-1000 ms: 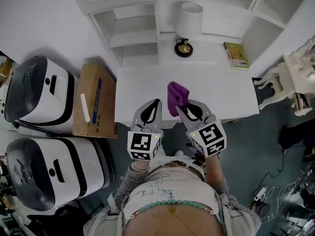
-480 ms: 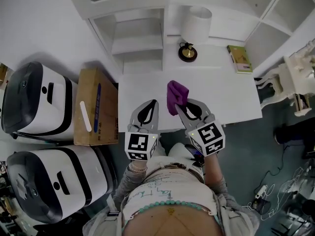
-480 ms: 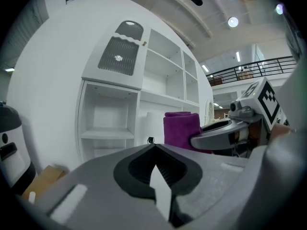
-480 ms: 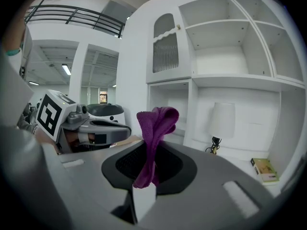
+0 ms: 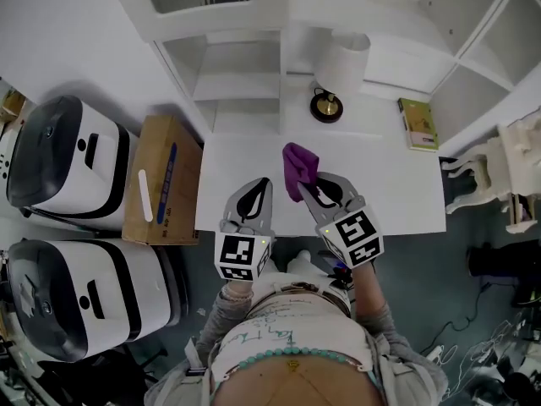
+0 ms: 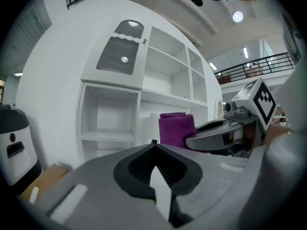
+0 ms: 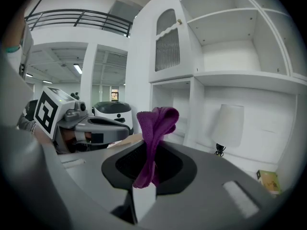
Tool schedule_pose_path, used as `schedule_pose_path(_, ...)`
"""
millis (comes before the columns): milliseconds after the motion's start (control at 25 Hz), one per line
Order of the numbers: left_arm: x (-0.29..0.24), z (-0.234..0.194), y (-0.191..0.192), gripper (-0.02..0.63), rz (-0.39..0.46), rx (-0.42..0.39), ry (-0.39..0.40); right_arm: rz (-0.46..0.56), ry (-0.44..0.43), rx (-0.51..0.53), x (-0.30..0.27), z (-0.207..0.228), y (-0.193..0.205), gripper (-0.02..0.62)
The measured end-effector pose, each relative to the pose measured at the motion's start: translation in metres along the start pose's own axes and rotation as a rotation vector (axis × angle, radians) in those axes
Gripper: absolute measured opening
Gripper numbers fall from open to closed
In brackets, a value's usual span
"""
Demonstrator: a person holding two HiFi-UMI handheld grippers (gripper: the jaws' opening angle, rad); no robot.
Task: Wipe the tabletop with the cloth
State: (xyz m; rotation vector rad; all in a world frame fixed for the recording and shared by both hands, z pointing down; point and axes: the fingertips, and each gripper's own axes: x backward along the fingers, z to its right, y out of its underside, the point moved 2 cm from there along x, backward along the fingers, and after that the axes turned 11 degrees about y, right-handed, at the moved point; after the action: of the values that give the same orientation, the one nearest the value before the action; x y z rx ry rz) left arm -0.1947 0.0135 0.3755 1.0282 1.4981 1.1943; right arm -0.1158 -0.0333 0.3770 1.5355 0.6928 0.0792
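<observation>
The right tongs (image 5: 309, 184) are clamped on a crumpled purple fabric cloth (image 5: 299, 164). The cloth stands up out of their tips over the near part of the flat white counter (image 5: 397, 184); whether it touches the surface cannot be told. The left tongs (image 5: 260, 184) sit just beside the right pair, jaws pressed together with nothing between them. Beyond the right tongs stands a lamp with a white shade and dark round base (image 5: 341, 64), and a thin green book (image 5: 418, 123) lies farther to their right. A brown cardboard box (image 5: 159, 176) sits left of the left tongs.
</observation>
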Motion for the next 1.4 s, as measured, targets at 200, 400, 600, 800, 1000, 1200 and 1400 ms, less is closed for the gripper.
schedule_pose_path(200,0.003,0.002,0.008,0.002,-0.012,0.017,-0.108,0.026,-0.077,0.023,-0.009,0.011,0.000,0.078)
schedule_pose_path(400,0.024,-0.014,0.016,0.002,-0.004,0.042,-0.221,0.004,-0.141,0.051,-0.027,0.007,0.002,0.078)
schedule_pose_path(600,0.033,-0.037,0.020,0.001,-0.020,0.049,-0.247,-0.007,-0.168,0.047,-0.046,-0.006,-0.001,0.078)
schedule_pose_path(800,0.033,-0.064,0.019,0.000,-0.039,0.045,-0.205,-0.038,-0.160,0.023,-0.076,-0.020,-0.004,0.078)
schedule_pose_path(1000,0.036,-0.098,0.020,0.002,-0.052,0.044,-0.181,-0.070,-0.154,-0.015,-0.113,-0.036,-0.006,0.078)
schedule_pose_path(1200,0.048,-0.129,0.028,0.002,-0.064,0.063,-0.170,-0.130,-0.142,-0.012,-0.157,-0.056,0.001,0.078)
schedule_pose_path(1400,0.059,-0.155,0.039,0.001,-0.078,0.080,-0.164,-0.189,-0.154,-0.008,-0.200,-0.081,0.012,0.080)
